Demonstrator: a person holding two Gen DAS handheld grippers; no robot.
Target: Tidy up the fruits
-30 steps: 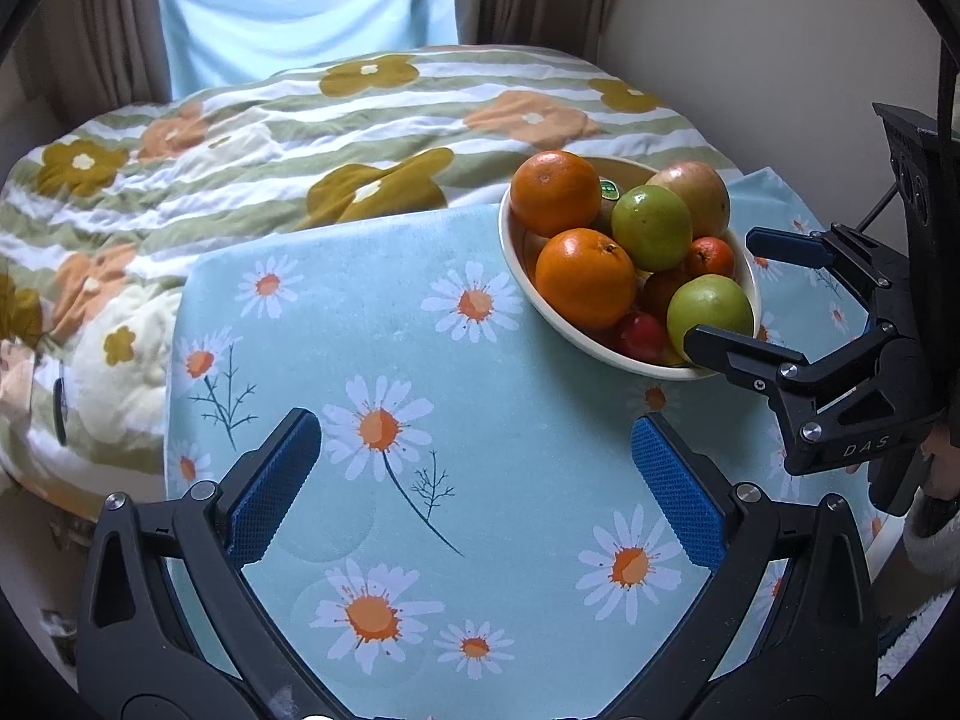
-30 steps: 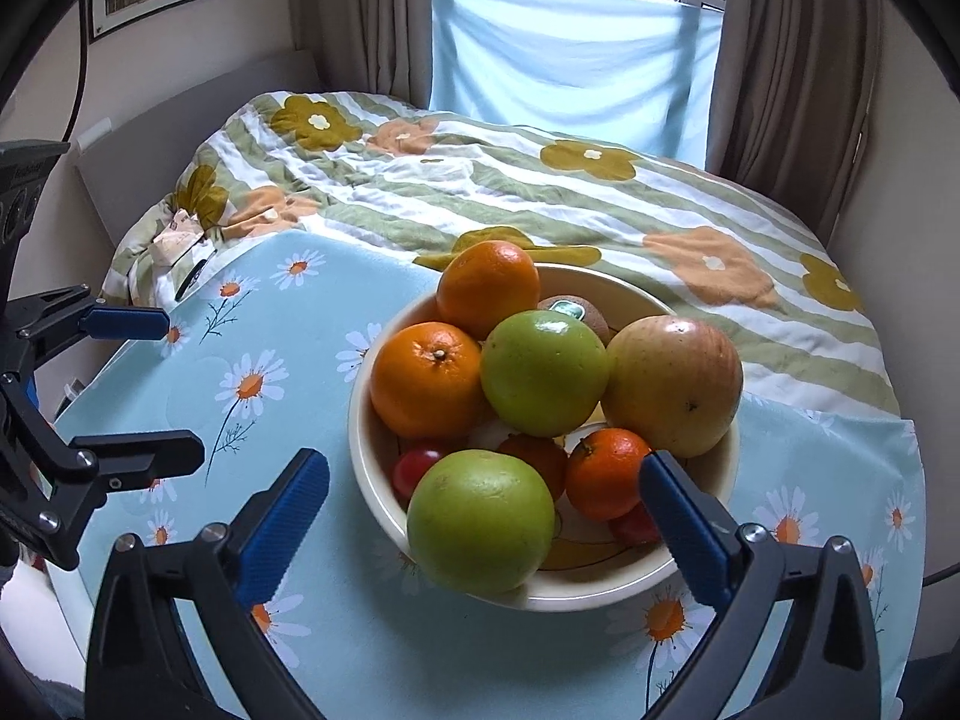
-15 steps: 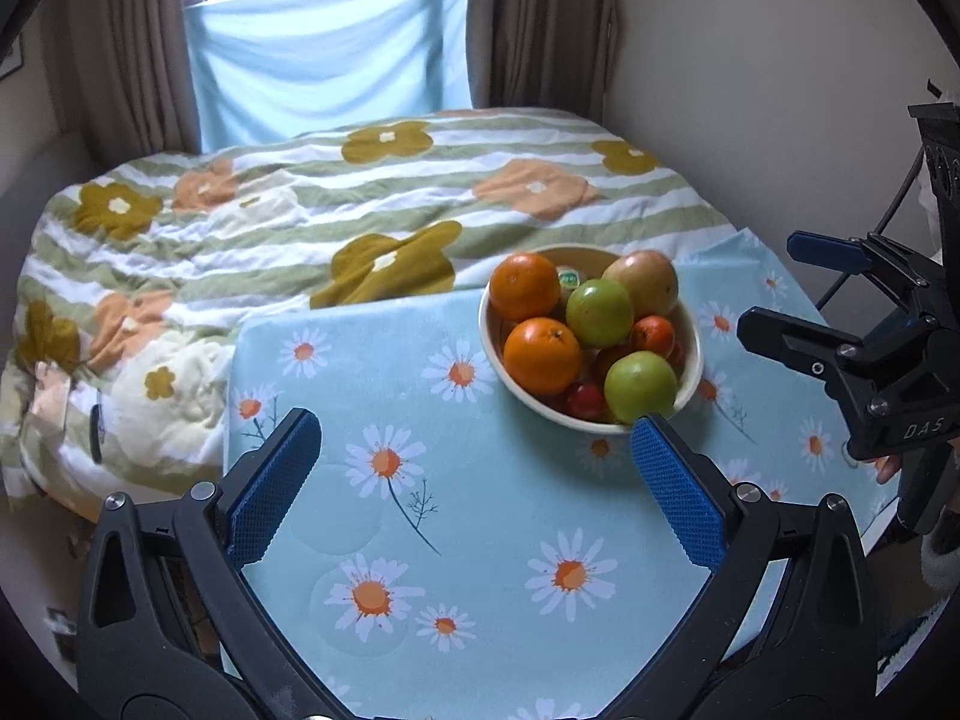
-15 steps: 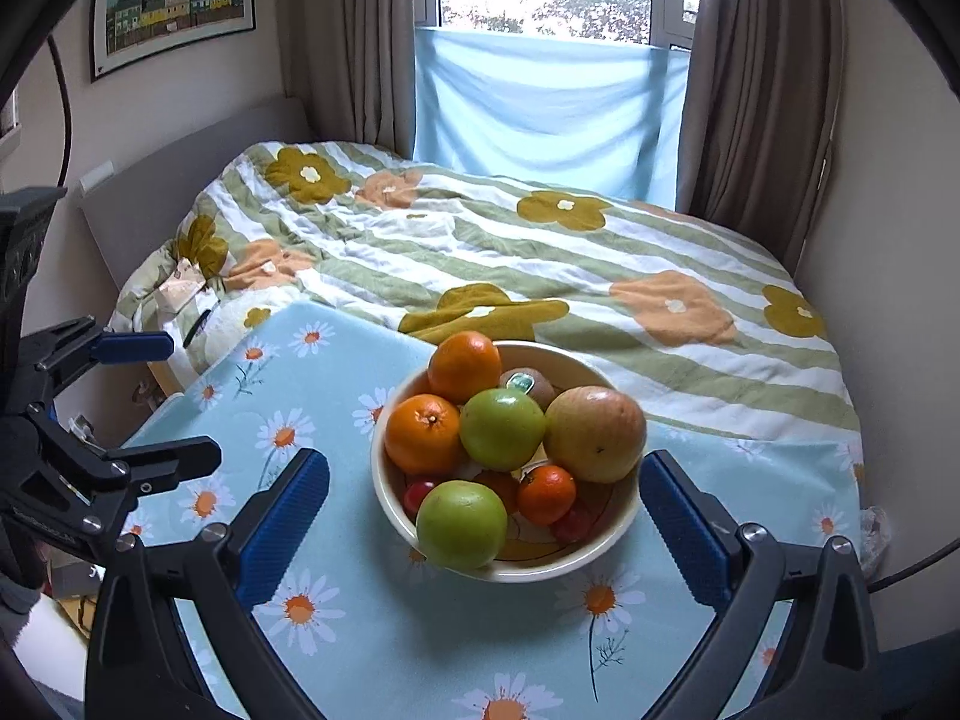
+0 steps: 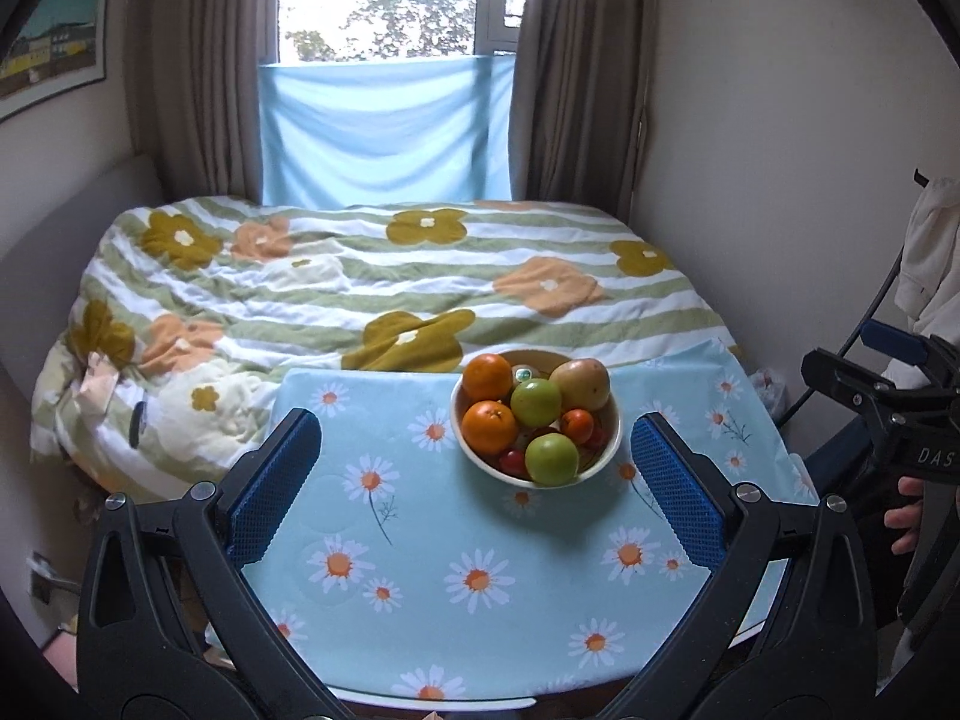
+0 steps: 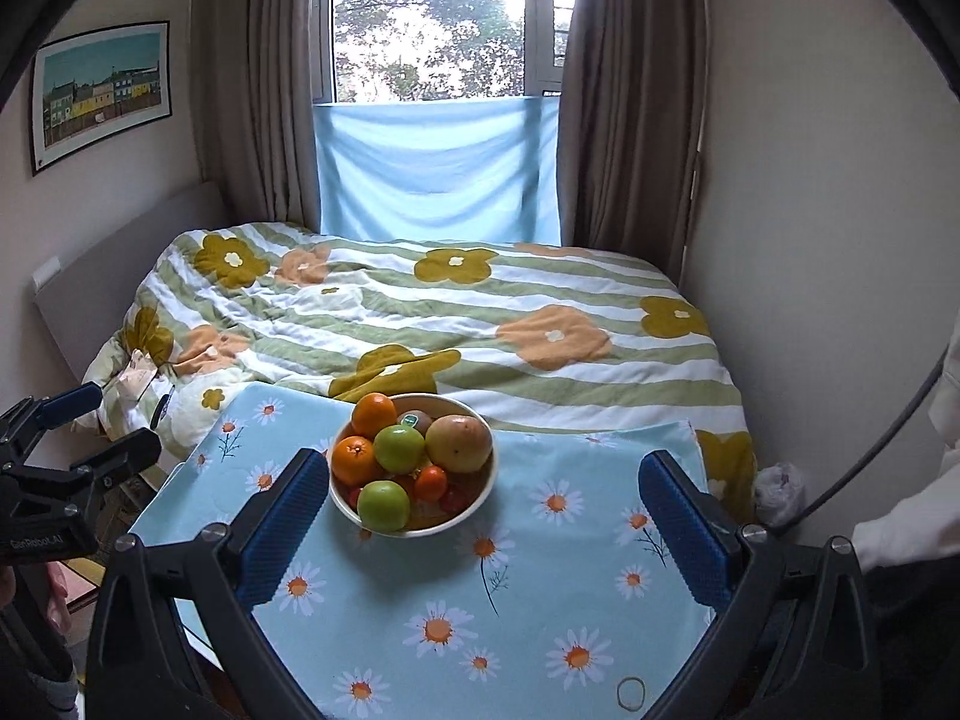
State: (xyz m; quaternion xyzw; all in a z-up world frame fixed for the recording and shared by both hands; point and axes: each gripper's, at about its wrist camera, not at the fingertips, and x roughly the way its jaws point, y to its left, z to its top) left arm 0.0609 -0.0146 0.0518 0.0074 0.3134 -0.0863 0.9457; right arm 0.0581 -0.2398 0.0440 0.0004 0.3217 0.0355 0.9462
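A cream bowl piled with fruit stands at the far side of a table with a blue daisy cloth. It holds two oranges, two green apples, a large yellow-red apple, a small tangerine and small red fruits. The bowl also shows in the right wrist view. My left gripper is open and empty, held back above the table's near edge. My right gripper is open and empty, likewise held back from the bowl.
A bed with a striped flower quilt lies right behind the table. Walls close in on the right. Curtains and a window with a blue cloth are at the back. A small ring lies on the cloth near the front.
Both grippers have pulled back and up from the bowl, which now looks much smaller and farther away. Both stay open and empty.
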